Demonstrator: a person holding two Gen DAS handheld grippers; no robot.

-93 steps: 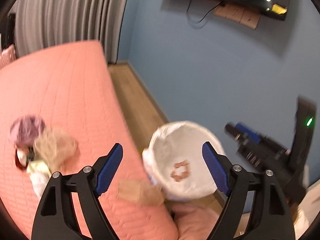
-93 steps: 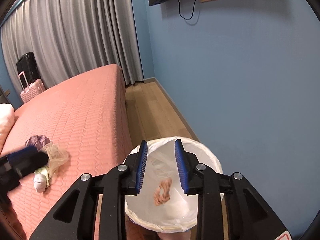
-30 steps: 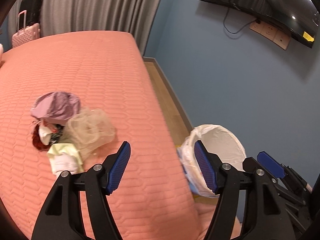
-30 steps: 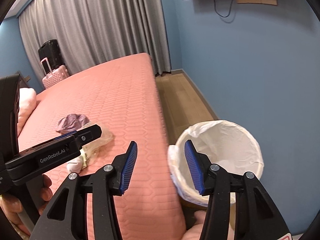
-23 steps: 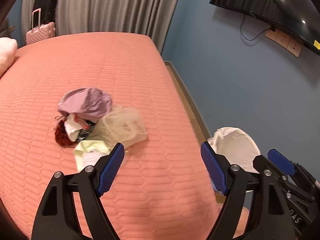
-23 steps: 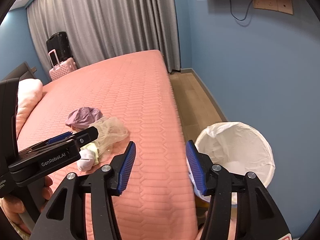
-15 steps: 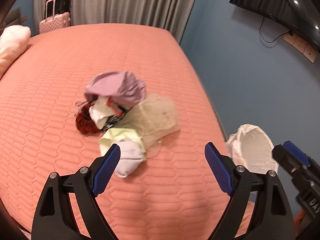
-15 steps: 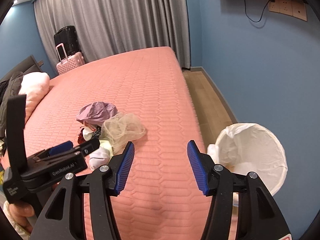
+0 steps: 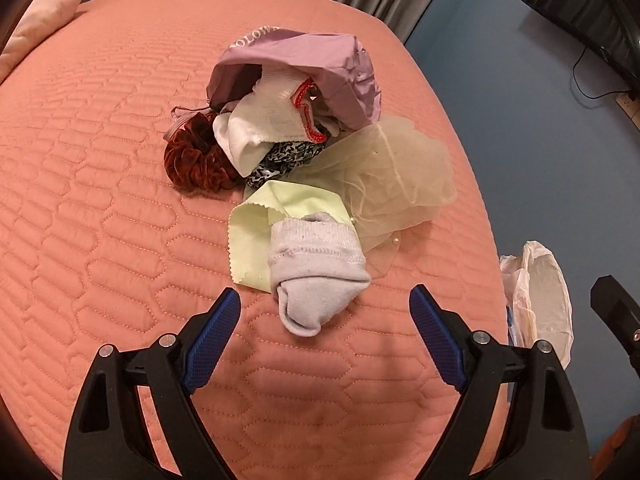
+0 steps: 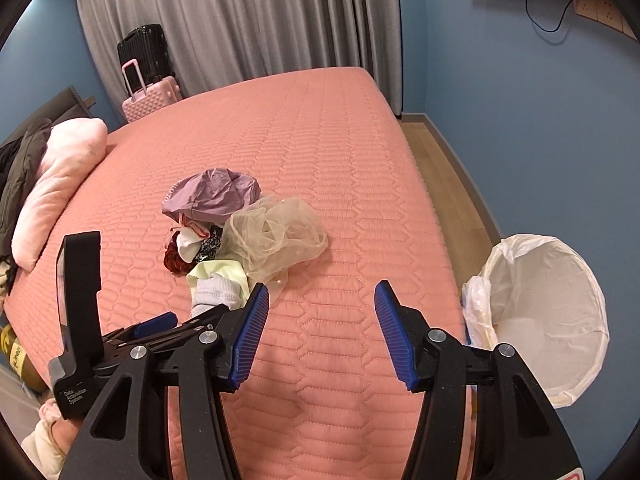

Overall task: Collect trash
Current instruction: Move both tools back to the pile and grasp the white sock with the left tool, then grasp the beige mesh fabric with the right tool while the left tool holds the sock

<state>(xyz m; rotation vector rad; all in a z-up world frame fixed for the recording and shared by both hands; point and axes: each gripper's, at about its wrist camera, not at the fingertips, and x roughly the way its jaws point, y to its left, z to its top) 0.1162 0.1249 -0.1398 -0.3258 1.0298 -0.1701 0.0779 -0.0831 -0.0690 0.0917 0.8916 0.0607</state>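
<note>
A pile of trash lies on the pink bed (image 9: 100, 200). A grey sock (image 9: 316, 276) is nearest, on a pale green cloth (image 9: 252, 240). Behind them are beige netting (image 9: 400, 176), a dark red scrunchie (image 9: 196, 156), a white sock with red trim (image 9: 268, 124) and a purple bag (image 9: 304, 64). My left gripper (image 9: 324, 295) hangs open just above the grey sock's near end, with its pads apart from the sock. My right gripper (image 10: 320, 287) is open over bare quilt, right of the pile (image 10: 240, 232). The bin with a white liner (image 10: 548, 312) stands beside the bed.
A pink pillow (image 10: 60, 184) and dark clothing (image 10: 20, 160) lie at the bed's left end. A pink suitcase (image 10: 150, 96) and a black suitcase stand by the grey curtain (image 10: 240, 16). The wooden floor (image 10: 448, 180) runs between the bed and the blue wall.
Both grippers swung left from the bin toward the pile. The left one sank close to the grey sock and its jaws widened. The bin slid to the right edge.
</note>
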